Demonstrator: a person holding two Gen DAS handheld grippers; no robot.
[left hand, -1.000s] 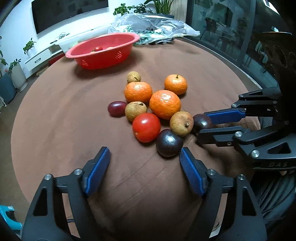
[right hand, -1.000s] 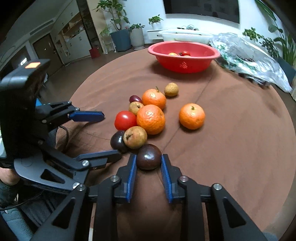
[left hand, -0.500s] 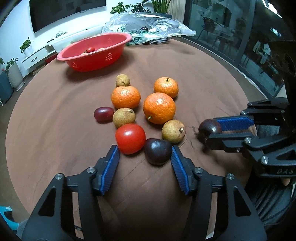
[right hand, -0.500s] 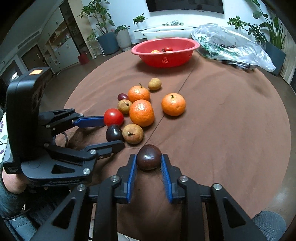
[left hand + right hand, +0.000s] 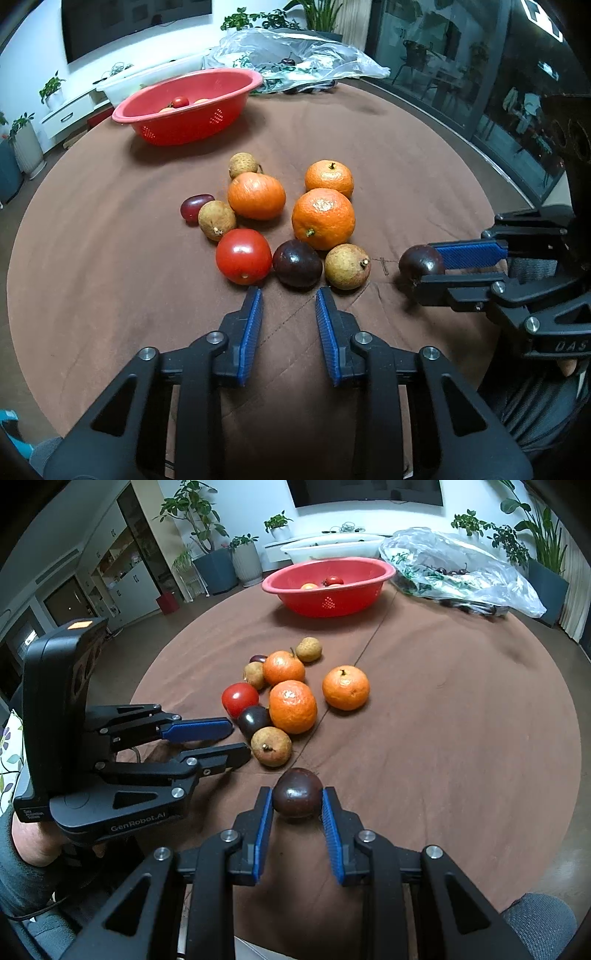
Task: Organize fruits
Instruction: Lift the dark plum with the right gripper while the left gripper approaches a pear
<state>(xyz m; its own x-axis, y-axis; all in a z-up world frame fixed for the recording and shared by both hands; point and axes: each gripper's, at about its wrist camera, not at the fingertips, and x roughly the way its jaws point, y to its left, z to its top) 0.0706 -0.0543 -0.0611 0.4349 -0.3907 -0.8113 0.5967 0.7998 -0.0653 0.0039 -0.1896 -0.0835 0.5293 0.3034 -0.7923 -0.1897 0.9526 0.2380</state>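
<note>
A cluster of fruit lies on the brown round table (image 5: 110, 258): three oranges, a red tomato (image 5: 243, 256), brown pears, a small red plum and a dark purple passion fruit (image 5: 297, 263). My left gripper (image 5: 289, 300) is open and empty, its tips just short of that passion fruit. My right gripper (image 5: 297, 799) is shut on a second dark passion fruit (image 5: 297, 792), held apart from the cluster; it shows at the right in the left wrist view (image 5: 421, 262).
A red basket (image 5: 188, 107) holding a tomato and other fruit stands at the table's far side. A clear plastic bag (image 5: 295, 55) with produce lies behind it to the right. The white tray (image 5: 332, 548) sits beyond the basket.
My left gripper has narrowed and lined up on the dark passion fruit beside the tomato. My right gripper has pulled its passion fruit back from the cluster.
</note>
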